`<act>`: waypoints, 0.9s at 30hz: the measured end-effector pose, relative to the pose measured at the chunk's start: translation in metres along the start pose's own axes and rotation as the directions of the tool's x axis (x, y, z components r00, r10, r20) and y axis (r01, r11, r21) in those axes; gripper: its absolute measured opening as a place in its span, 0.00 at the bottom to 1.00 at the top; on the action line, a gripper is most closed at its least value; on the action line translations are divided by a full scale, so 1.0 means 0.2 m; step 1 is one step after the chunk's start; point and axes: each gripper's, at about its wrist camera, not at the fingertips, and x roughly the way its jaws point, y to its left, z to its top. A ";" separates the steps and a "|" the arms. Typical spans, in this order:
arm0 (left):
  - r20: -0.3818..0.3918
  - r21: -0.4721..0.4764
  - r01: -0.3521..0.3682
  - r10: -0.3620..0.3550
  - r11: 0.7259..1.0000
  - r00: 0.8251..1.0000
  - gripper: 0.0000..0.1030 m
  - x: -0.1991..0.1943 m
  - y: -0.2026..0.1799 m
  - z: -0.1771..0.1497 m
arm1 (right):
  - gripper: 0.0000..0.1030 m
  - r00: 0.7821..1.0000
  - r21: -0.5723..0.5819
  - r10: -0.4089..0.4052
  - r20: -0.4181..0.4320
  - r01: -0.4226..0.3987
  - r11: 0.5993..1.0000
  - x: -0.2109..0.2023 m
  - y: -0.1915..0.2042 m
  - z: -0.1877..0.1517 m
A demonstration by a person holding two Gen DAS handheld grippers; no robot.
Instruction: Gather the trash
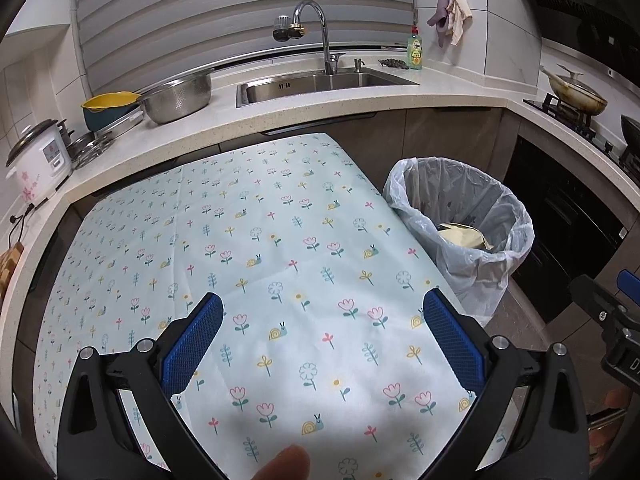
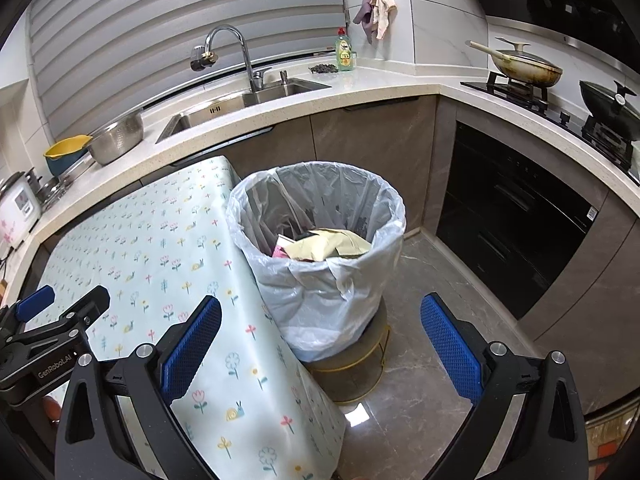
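Both claws, left claw point(image 1: 322, 344) and right claw point(image 2: 320, 346), hang spread and empty above the floral-clothed tabletop point(image 1: 248, 240), while crumpled paper trash point(image 2: 324, 245) fills the plastic-lined bin point(image 2: 394, 208), which a careless nudge might topple off its round stool point(image 2: 360, 376).

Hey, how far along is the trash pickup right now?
It looks mostly done. Paper scraps already lie in the lined trash bin, and the floral tablecloth shows no litter in either view. Nothing is in hand: the left gripper and right gripper are both open and hold nothing. No loose trash left to collect is visible.
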 end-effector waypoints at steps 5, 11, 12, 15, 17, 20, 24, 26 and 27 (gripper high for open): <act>-0.021 -0.005 -0.006 0.006 1.000 1.000 0.93 0.01 -0.01 -0.03 | 0.93 1.000 -0.005 -0.016 -0.010 0.016 1.000 0.00 -0.01 -0.02; -0.041 -0.031 0.001 -0.002 1.000 0.999 0.93 0.03 0.00 -0.04 | 0.93 1.000 -0.024 -0.029 -0.004 0.029 0.999 -0.01 -0.01 -0.02; -0.044 -0.032 0.000 -0.001 0.999 0.999 0.93 0.03 0.00 -0.04 | 0.93 1.000 -0.027 -0.031 -0.003 0.031 0.999 0.00 -0.01 -0.02; -0.045 -0.034 0.000 -0.002 0.999 0.999 0.93 0.04 0.00 -0.04 | 0.93 0.999 -0.033 -0.032 0.004 0.032 0.999 0.00 -0.01 -0.02; -0.046 -0.034 0.003 -0.005 0.999 0.999 0.93 0.04 -0.01 -0.03 | 0.93 0.999 -0.034 -0.032 0.007 0.033 0.999 0.00 0.00 -0.01; -0.049 -0.036 0.008 -0.010 0.999 0.999 0.93 0.05 -0.01 -0.03 | 0.93 0.999 -0.039 -0.033 0.012 0.034 0.999 0.00 0.00 -0.01; -0.054 -0.042 0.014 -0.016 0.999 0.998 0.93 0.06 -0.02 -0.03 | 0.93 0.999 -0.035 -0.031 0.012 0.032 0.999 0.01 -0.01 0.00; -0.054 -0.044 0.015 -0.017 0.999 0.998 0.93 0.06 -0.03 -0.03 | 0.93 0.999 -0.031 -0.032 0.012 0.033 0.999 0.01 -0.01 0.00; -0.054 -0.044 0.015 -0.017 0.999 0.998 0.93 0.06 -0.03 -0.03 | 0.93 0.999 -0.030 -0.032 0.011 0.032 0.999 0.02 -0.01 0.00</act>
